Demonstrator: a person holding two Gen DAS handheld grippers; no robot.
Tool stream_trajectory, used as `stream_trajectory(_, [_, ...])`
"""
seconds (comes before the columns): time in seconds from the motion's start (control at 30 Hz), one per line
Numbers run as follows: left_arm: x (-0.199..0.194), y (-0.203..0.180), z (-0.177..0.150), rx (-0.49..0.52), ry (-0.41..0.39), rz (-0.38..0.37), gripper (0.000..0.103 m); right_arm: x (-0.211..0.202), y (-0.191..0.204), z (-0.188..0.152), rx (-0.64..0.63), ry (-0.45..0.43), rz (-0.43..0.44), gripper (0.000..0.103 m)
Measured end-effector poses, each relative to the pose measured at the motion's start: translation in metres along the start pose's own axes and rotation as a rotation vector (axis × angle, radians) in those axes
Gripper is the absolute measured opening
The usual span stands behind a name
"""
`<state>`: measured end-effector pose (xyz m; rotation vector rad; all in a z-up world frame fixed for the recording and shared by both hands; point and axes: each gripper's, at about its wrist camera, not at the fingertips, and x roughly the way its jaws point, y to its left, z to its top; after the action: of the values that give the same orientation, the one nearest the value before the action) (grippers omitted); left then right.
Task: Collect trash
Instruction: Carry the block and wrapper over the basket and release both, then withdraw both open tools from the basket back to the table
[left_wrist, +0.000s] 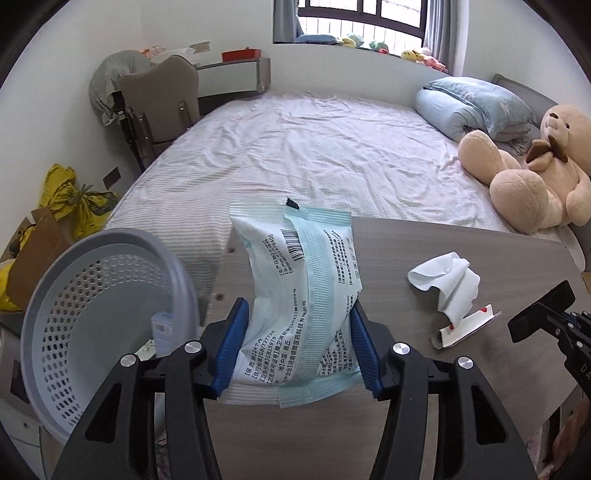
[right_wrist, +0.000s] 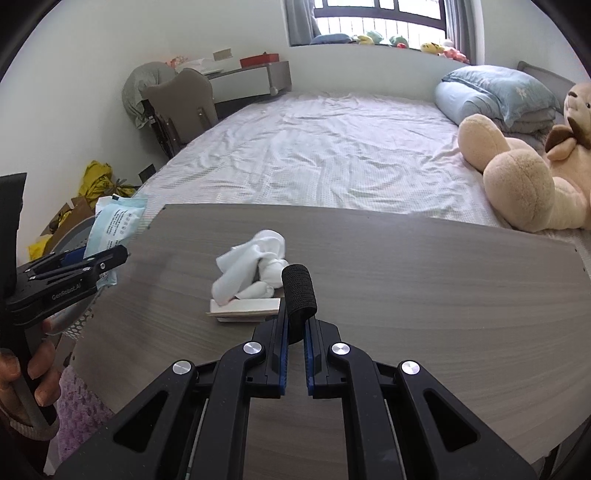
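Note:
My left gripper (left_wrist: 299, 343) is shut on a pale blue-and-white wipes packet (left_wrist: 303, 291) and holds it above the left end of the wooden table (left_wrist: 424, 369), beside a grey perforated trash basket (left_wrist: 92, 325). The packet also shows in the right wrist view (right_wrist: 114, 225). My right gripper (right_wrist: 293, 354) is shut on a black roll of tape (right_wrist: 299, 291) over the table (right_wrist: 406, 295). A crumpled white tissue (right_wrist: 251, 269) lies on a flat white carton (right_wrist: 243, 308) just ahead and left of it; both show in the left wrist view, tissue (left_wrist: 448, 280), carton (left_wrist: 465, 326).
A bed with a white sheet (left_wrist: 314, 147) lies beyond the table, with a teddy bear (left_wrist: 535, 173) and blue pillows (left_wrist: 472, 107) at its right. A chair (left_wrist: 162, 107) and a desk stand at the back left. Yellow bags (left_wrist: 70, 203) and cardboard lie on the floor left.

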<state>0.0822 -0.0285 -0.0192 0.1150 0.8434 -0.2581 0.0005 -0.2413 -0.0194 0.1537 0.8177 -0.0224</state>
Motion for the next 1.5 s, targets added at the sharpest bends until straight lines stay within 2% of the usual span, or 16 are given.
stream_trajectory(0.23, [-0.040, 0.070, -0.007, -0.061, -0.058, 0.092, 0.053, 0.005, 0.077, 0.033, -0.098, -0.019, 0.133, 0.008])
stream_trajectory(0.3, [-0.047, 0.095, -0.011, -0.082, -0.068, 0.140, 0.053, 0.011, 0.105, 0.043, -0.130, -0.021, 0.187, 0.008])
stream_trajectory(0.53, [-0.044, 0.169, -0.030, -0.161, -0.028, 0.249, 0.053, 0.050, 0.205, 0.059, -0.231, 0.020, 0.343, 0.008])
stream_trajectory(0.7, [-0.032, 0.205, -0.038, -0.215, 0.008, 0.255, 0.053, 0.076, 0.261, 0.061, -0.304, 0.069, 0.403, 0.008])
stream_trajectory(0.77, [-0.029, 0.212, -0.039, -0.226, 0.012, 0.251, 0.053, 0.085, 0.277, 0.061, -0.323, 0.084, 0.418, 0.011])
stream_trajectory(0.8, [-0.028, 0.215, -0.040, -0.232, 0.011, 0.250, 0.054, 0.087, 0.283, 0.062, -0.329, 0.084, 0.422, 0.012])
stream_trajectory(0.83, [-0.027, 0.216, -0.039, -0.238, 0.010, 0.251, 0.058, 0.089, 0.288, 0.062, -0.335, 0.083, 0.422, 0.017])
stream_trajectory(0.87, [-0.027, 0.219, -0.040, -0.247, 0.008, 0.251, 0.060, 0.090, 0.291, 0.062, -0.339, 0.079, 0.419, 0.029])
stream_trajectory(0.9, [-0.027, 0.220, -0.040, -0.256, 0.004, 0.254, 0.064, 0.090, 0.292, 0.063, -0.340, 0.072, 0.416, 0.036])
stream_trajectory(0.93, [-0.028, 0.223, -0.041, -0.263, 0.001, 0.259, 0.069, 0.089, 0.293, 0.062, -0.342, 0.061, 0.413, 0.047])
stream_trajectory(0.97, [-0.028, 0.225, -0.041, -0.269, -0.002, 0.264, 0.070, 0.087, 0.293, 0.062, -0.343, 0.048, 0.410, 0.052])
stream_trajectory(1.33, [-0.034, 0.221, -0.041, -0.269, -0.012, 0.309, 0.076, 0.089, 0.286, 0.058, -0.347, 0.049, 0.376, 0.056])
stream_trajectory(1.5, [-0.042, 0.217, -0.040, -0.269, -0.017, 0.326, 0.078, 0.078, 0.280, 0.057, -0.340, 0.033, 0.363, 0.063])
